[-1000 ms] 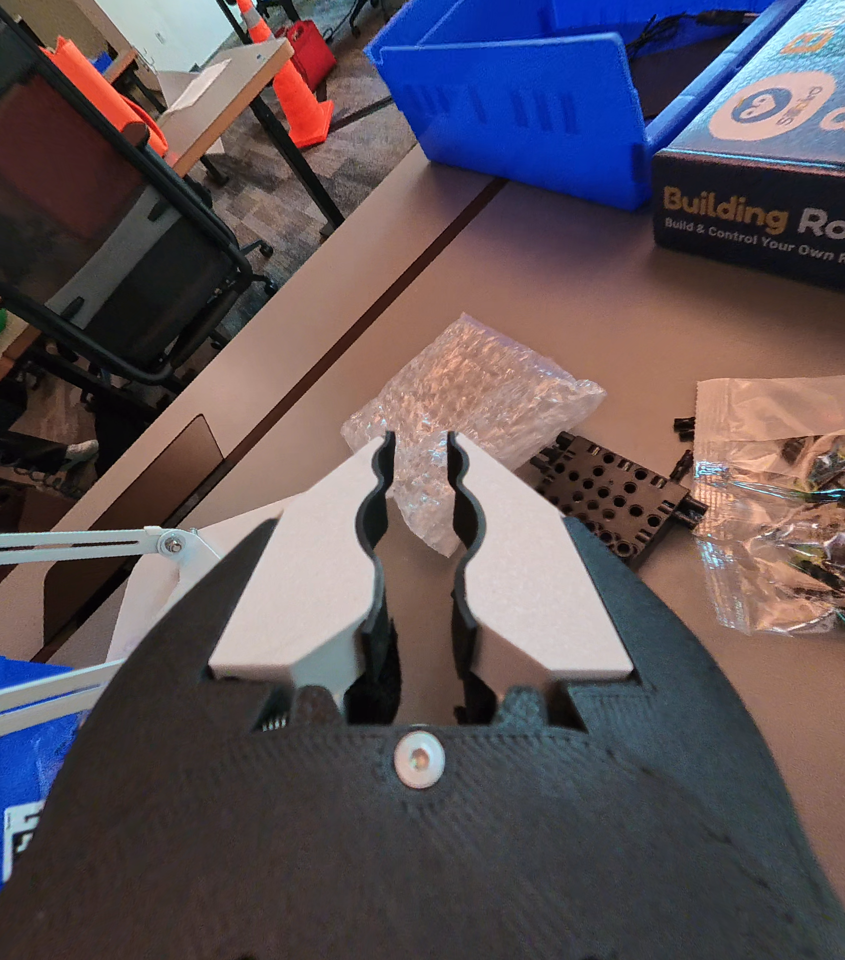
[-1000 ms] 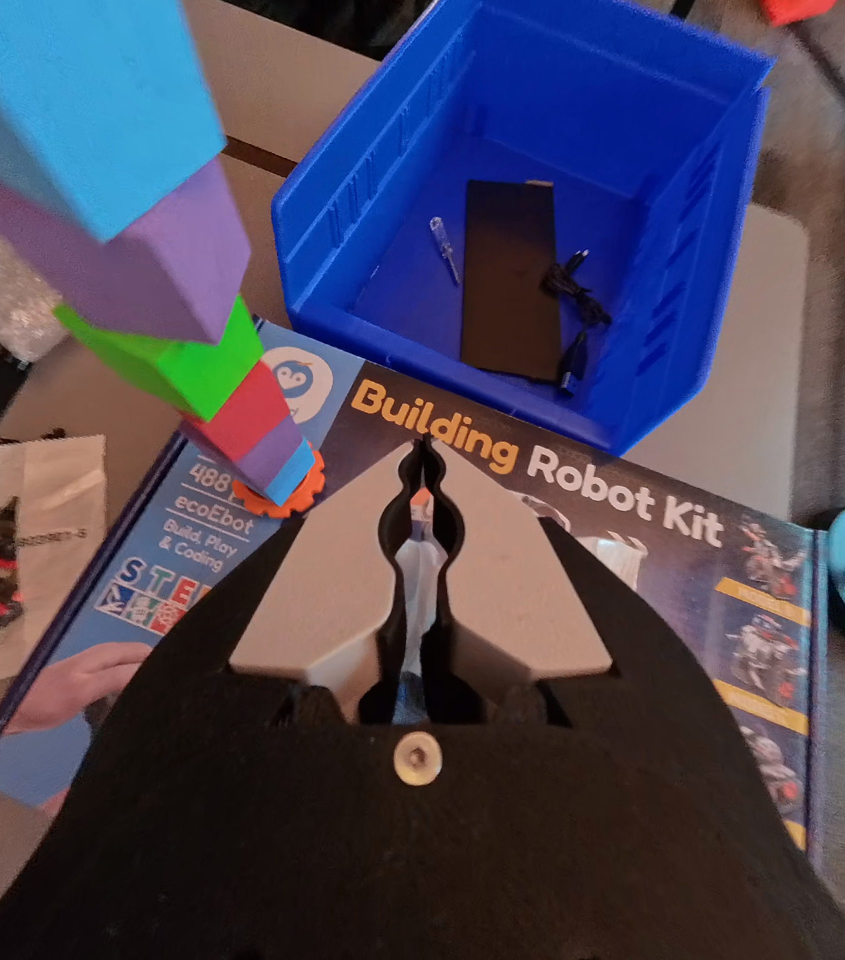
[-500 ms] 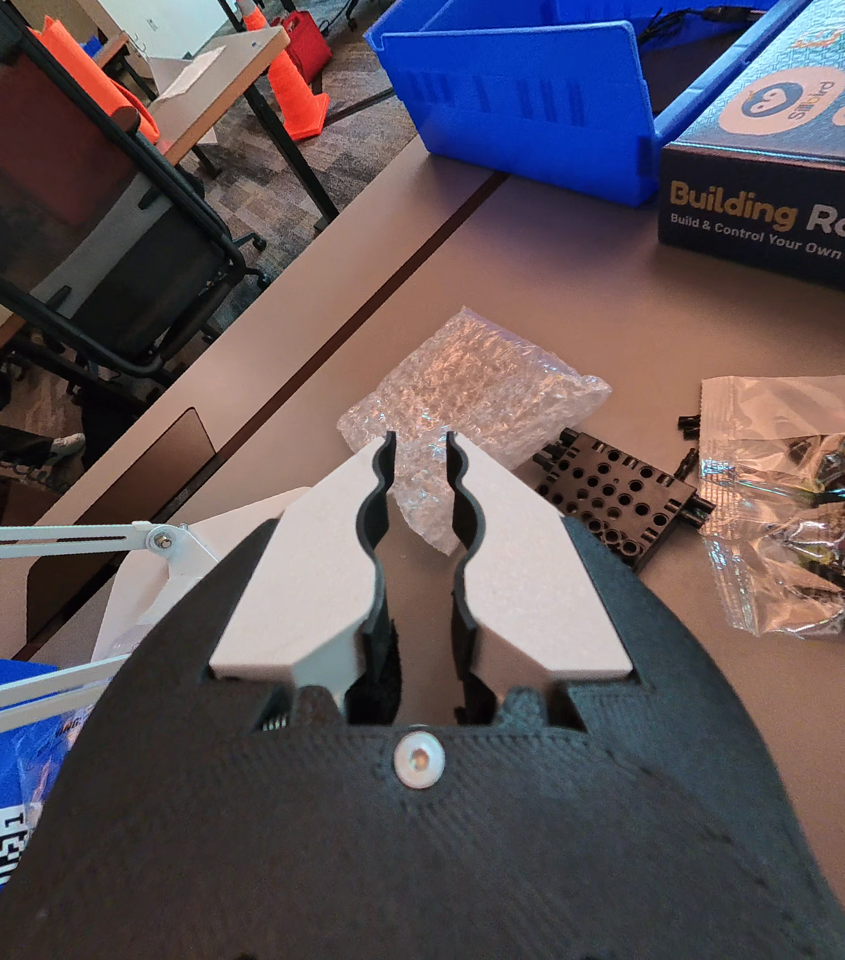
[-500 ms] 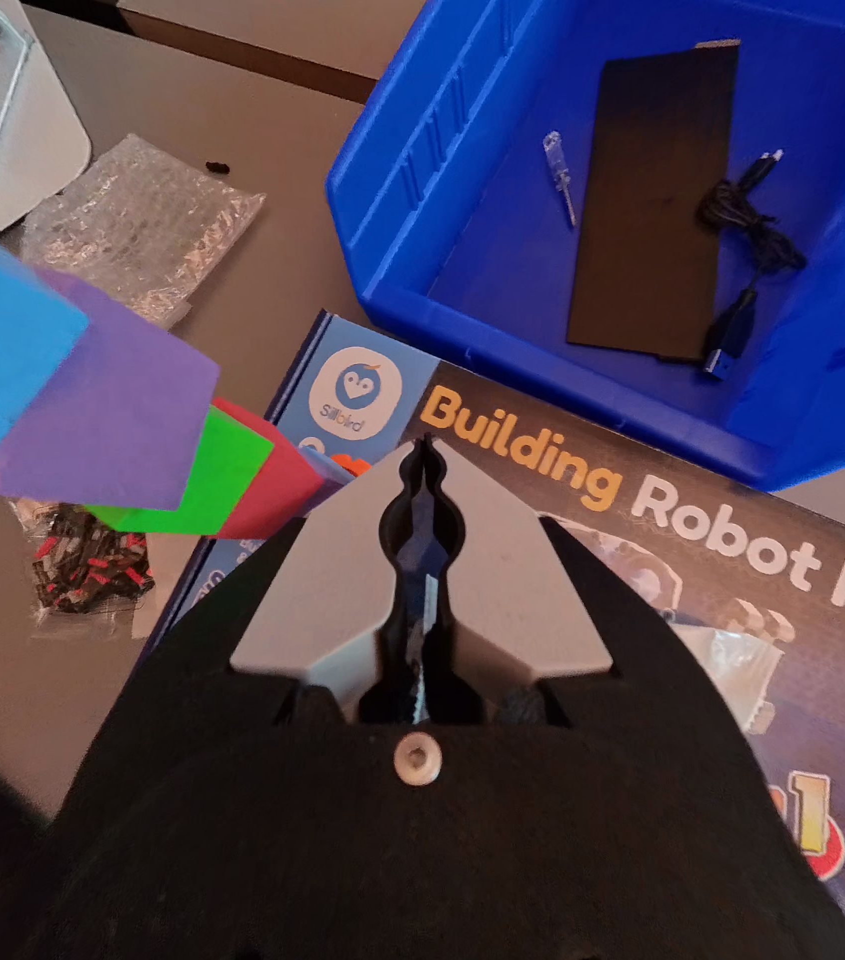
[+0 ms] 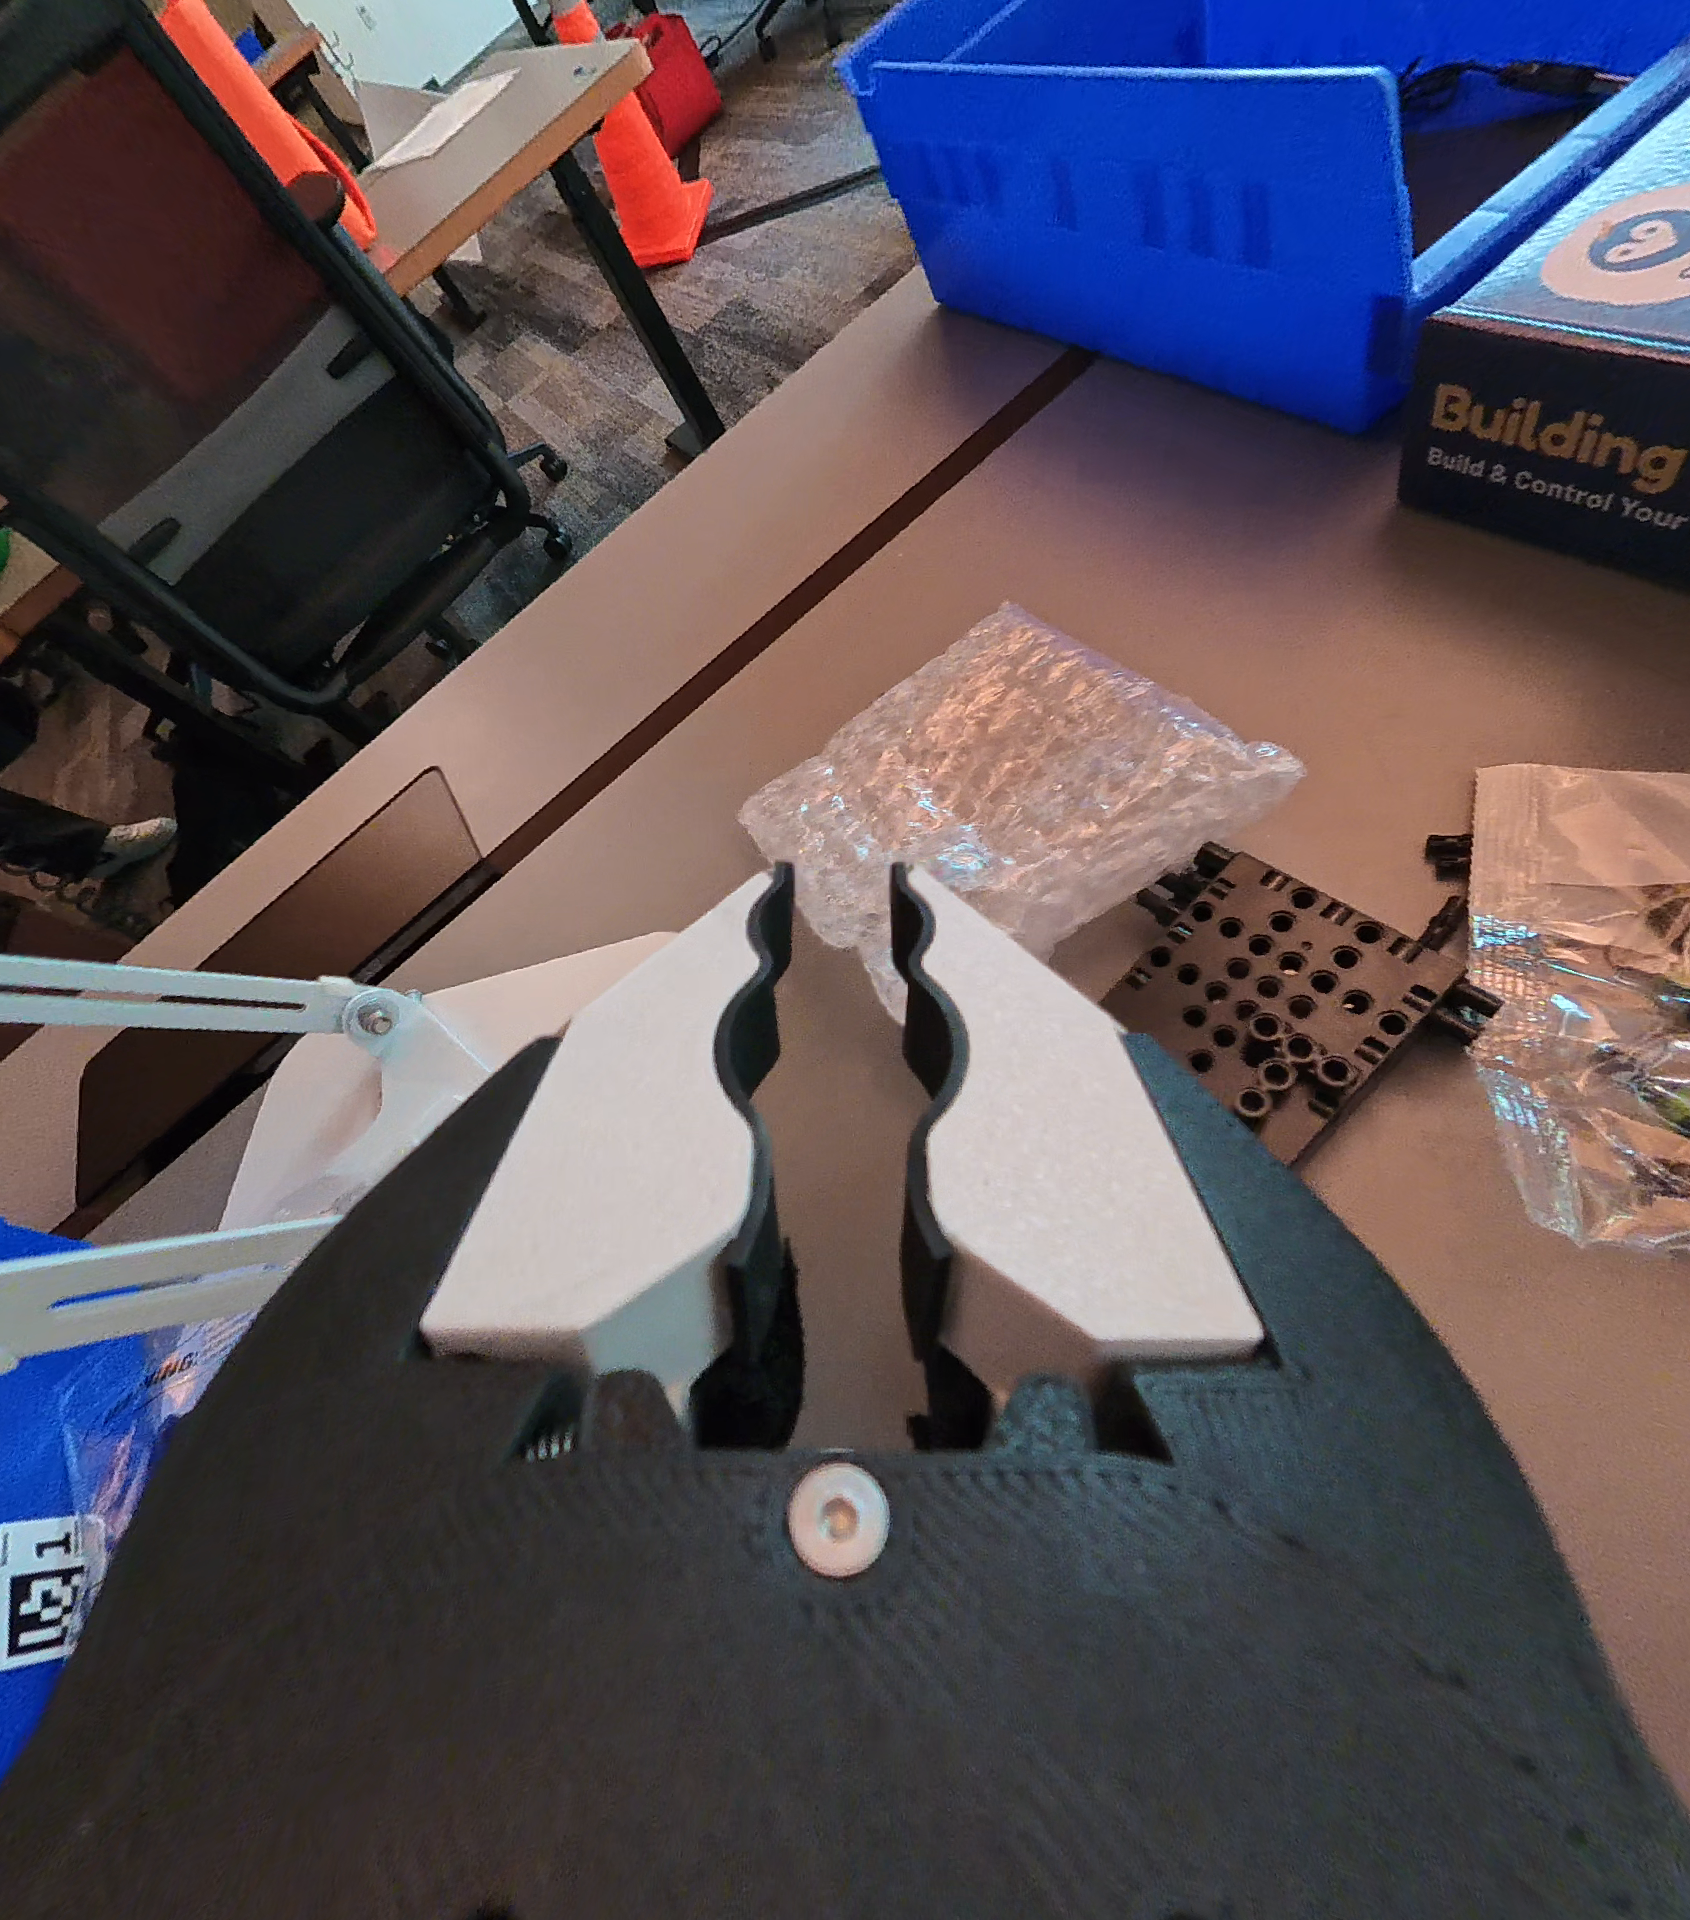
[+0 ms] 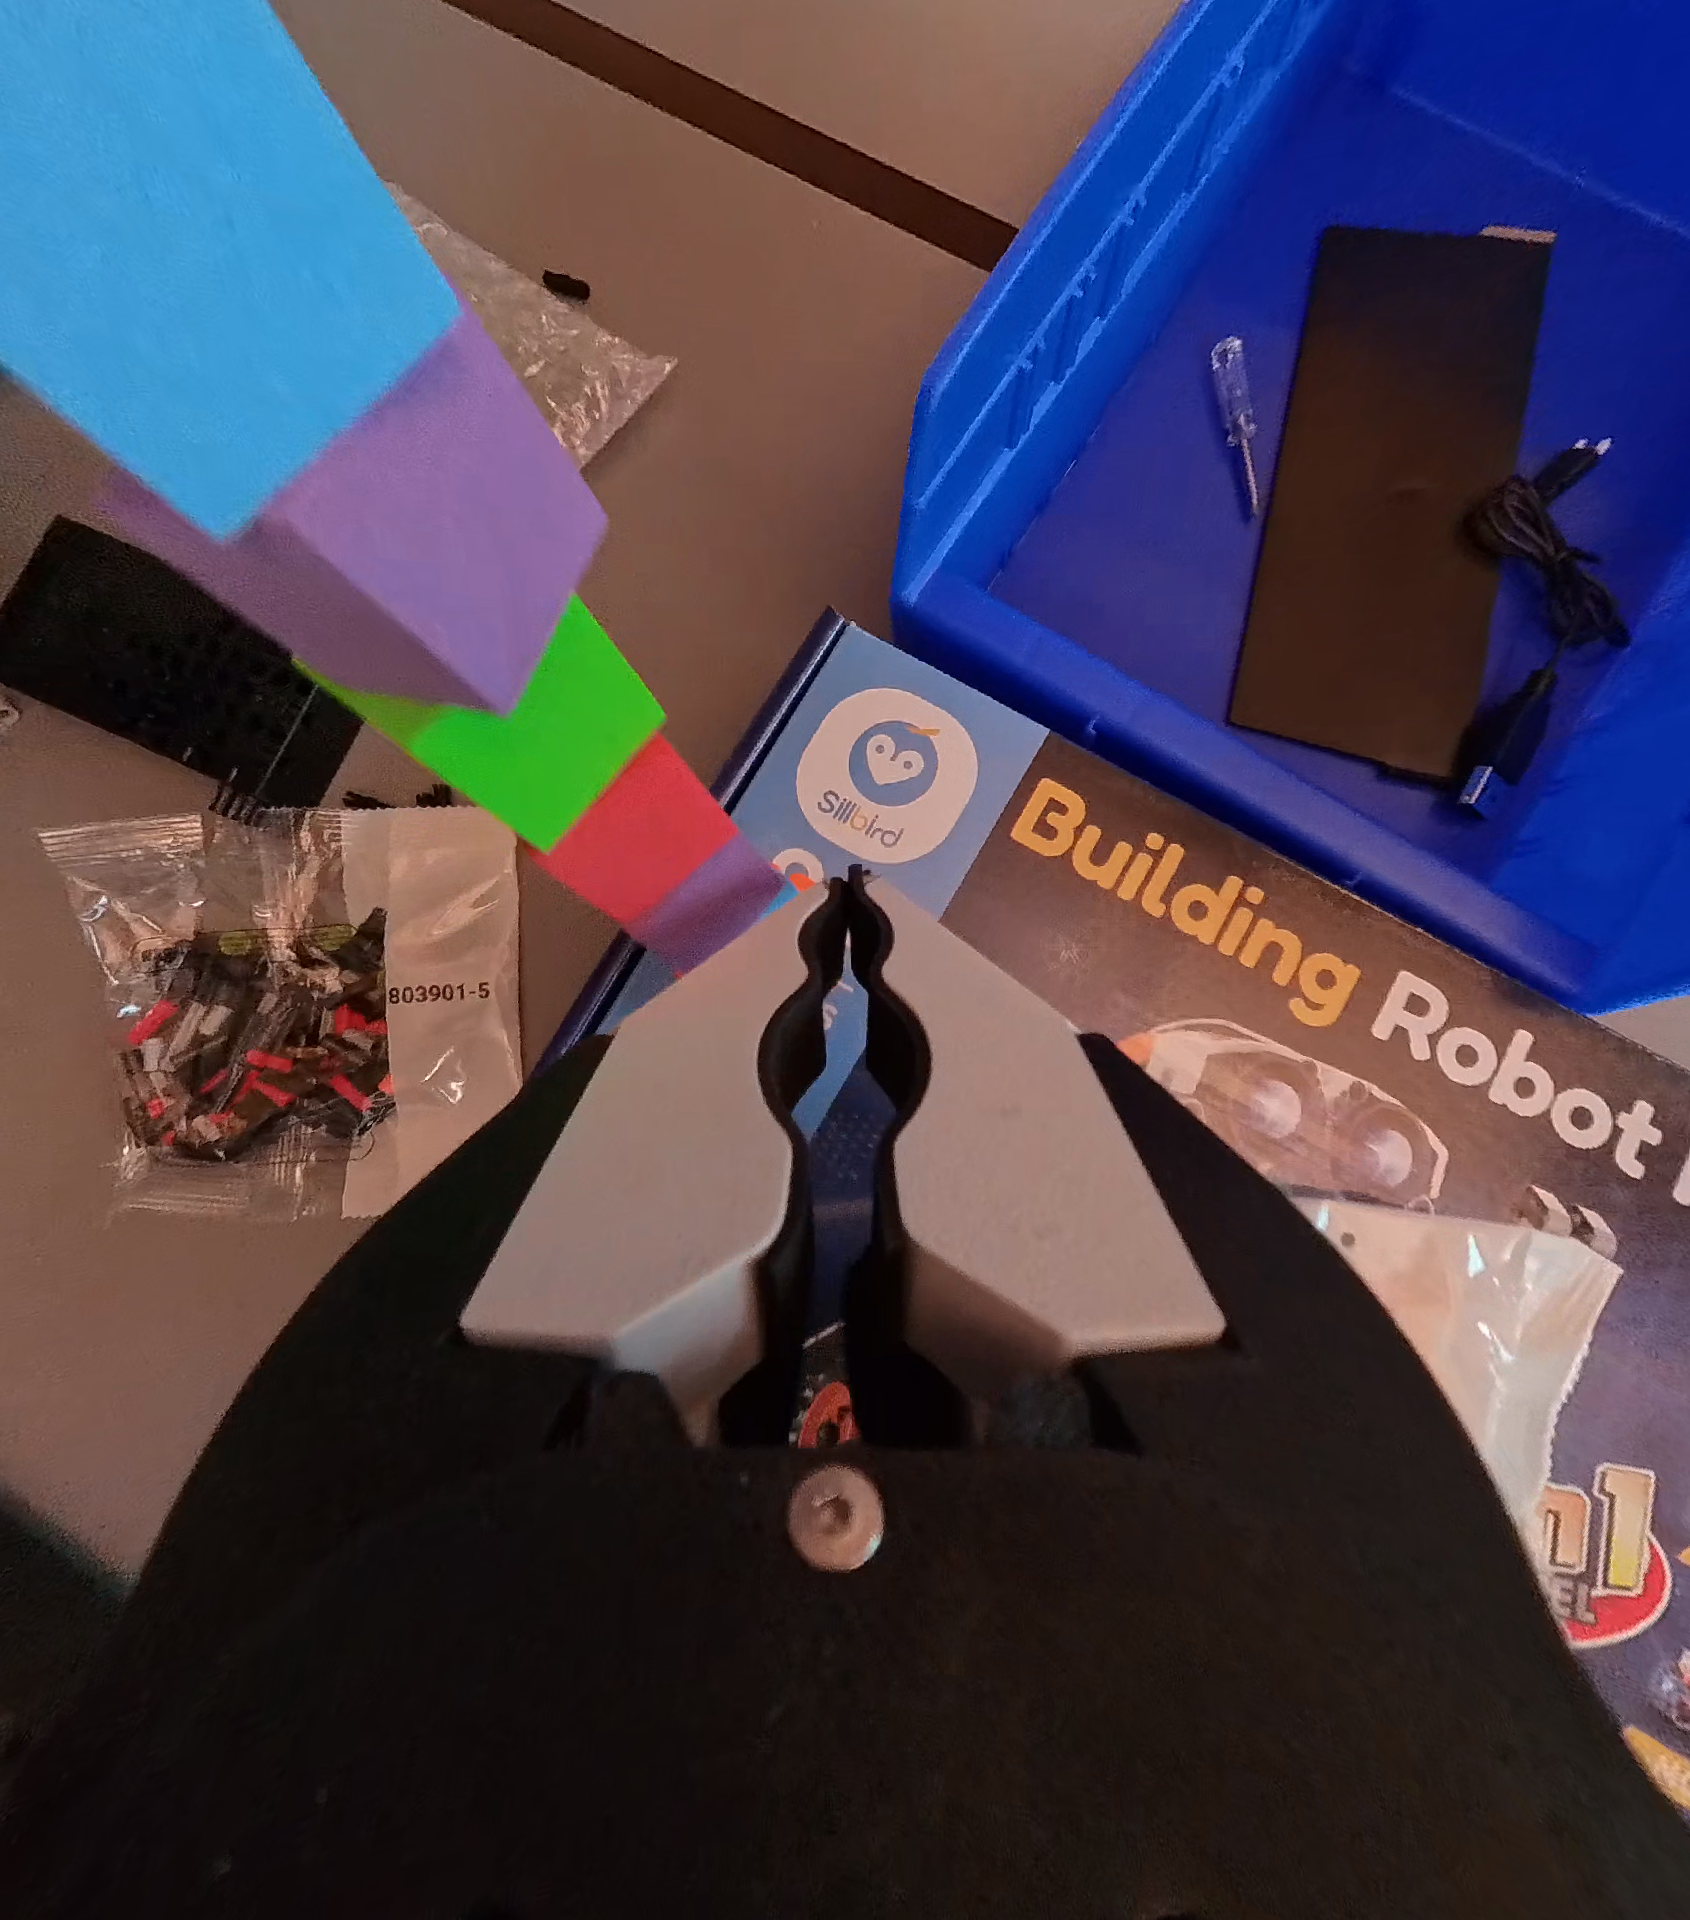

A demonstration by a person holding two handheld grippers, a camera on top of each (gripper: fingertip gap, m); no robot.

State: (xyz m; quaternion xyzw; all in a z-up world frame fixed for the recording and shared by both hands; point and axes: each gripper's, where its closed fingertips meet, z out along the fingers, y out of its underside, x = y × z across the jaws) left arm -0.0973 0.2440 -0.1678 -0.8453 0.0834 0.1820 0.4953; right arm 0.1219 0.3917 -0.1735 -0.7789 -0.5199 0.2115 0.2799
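Note:
My left gripper (image 5: 841, 883) is open with a narrow gap and holds nothing. It hovers over the brown table just short of a wad of bubble wrap (image 5: 1017, 790). A black perforated plate (image 5: 1277, 1008) and a clear bag of small parts (image 5: 1651, 1039) lie to its right. My right gripper (image 6: 846, 878) is shut, with nothing seen between its fingers. It is above the corner of a dark robot kit box (image 6: 1236, 1039), right beside the foot of a tall tower of coloured blocks (image 6: 467, 582) that stands on the box.
A blue bin (image 6: 1080, 416) behind the box holds a black panel (image 6: 1381, 499), a cable and a small screwdriver. The bag of parts (image 6: 269, 1008) and the plate (image 6: 145, 655) lie left of the box. A white hinged arm (image 5: 145, 997), a chair (image 5: 197, 416) and an orange cone (image 5: 654, 156) are at the left. One gripper's finger ends stand about 25 cm off the other's. My right tips are about 25 cm from the wad of bubble wrap (image 5: 1017, 790), my left tips only 9 cm. To the black perforated plate (image 5: 1277, 1008): left tips about 10 cm, right tips about 20 cm. My right wrist view (image 6: 186, 684) looks at it from another angle.
My right gripper has swung over the box toward the tower's foot and now looks more steeply down. It stays shut. My left gripper has drifted slightly and keeps the same gap.

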